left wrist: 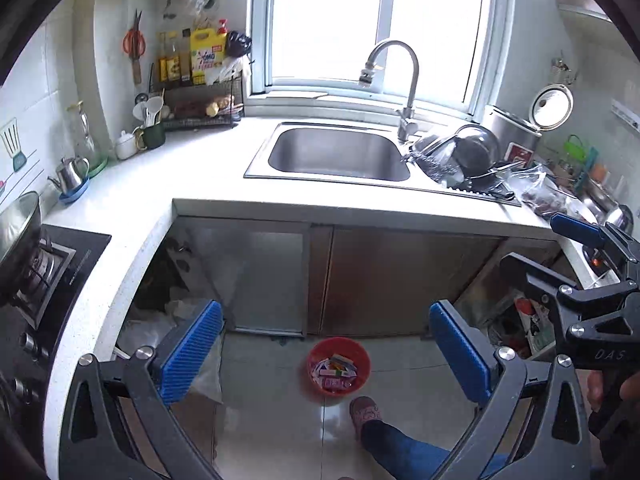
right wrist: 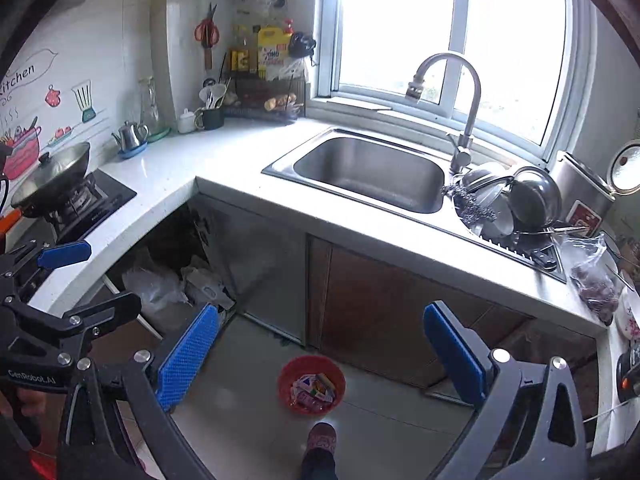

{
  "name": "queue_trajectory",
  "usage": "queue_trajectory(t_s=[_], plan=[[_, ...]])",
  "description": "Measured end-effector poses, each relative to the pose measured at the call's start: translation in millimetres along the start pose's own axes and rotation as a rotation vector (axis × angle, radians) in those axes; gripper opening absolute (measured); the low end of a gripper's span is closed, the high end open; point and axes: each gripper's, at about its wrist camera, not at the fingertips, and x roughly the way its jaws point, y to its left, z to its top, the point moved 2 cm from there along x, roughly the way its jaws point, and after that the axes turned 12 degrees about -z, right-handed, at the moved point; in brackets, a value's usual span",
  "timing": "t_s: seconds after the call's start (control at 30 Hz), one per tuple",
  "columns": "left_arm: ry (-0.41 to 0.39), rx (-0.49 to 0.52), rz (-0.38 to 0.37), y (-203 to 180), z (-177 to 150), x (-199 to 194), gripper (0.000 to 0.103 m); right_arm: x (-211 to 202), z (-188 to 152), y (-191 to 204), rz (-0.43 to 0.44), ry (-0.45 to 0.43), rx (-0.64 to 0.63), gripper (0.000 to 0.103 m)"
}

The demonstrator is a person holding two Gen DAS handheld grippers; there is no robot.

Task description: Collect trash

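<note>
A red bin [left wrist: 338,365] stands on the tiled floor in front of the sink cabinet, holding several crumpled wrappers [left wrist: 334,372]. The same red bin [right wrist: 311,385] shows in the right wrist view. My left gripper [left wrist: 326,354] hangs high above the floor with its blue pads wide apart and nothing between them. My right gripper [right wrist: 320,354] is likewise open and empty above the bin. Each gripper shows at the edge of the other's view, the right gripper's body [left wrist: 592,280] at the right and the left gripper's body [right wrist: 52,304] at the left.
A white L-shaped counter [left wrist: 208,168] carries a steel sink [left wrist: 338,152] with faucet, stacked pots [left wrist: 468,152], a gas stove [left wrist: 44,264] with a wok, and bottles on a rack. Plastic bags [right wrist: 160,280] lie under the open cabinet. A person's slippered foot [left wrist: 365,410] stands by the bin.
</note>
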Motion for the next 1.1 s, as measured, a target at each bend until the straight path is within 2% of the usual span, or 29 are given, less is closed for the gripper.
queue_trajectory(t_s=[0.1, 0.33, 0.47, 0.67, 0.73, 0.8, 1.1], plan=[[-0.02, 0.009, -0.004, -15, 6, -21, 0.103, -23, 6, -2, -0.046, -0.034, 0.024, 0.102], [-0.106, -0.018, -0.039, -36, 23, -61, 0.103, -57, 16, -17, -0.1, -0.041, 0.066, 0.102], [-0.081, 0.027, -0.019, -50, 28, -73, 0.103, -66, 17, -21, -0.11, -0.047, 0.109, 0.102], [-0.086, -0.02, -0.033, -54, 14, -83, 0.103, -78, 7, -25, -0.141, -0.054, 0.11, 0.102], [-0.073, -0.039, -0.031, -56, 6, -83, 0.103, -76, 3, -26, -0.137, -0.021, 0.114, 0.102], [-0.081, -0.047, -0.045, -61, 1, -86, 0.103, -82, -3, -25, -0.143, -0.028, 0.108, 0.102], [-0.08, -0.007, -0.055, -88, -7, -93, 0.103, -100, -14, -21, -0.16, -0.035, 0.109, 0.102]])
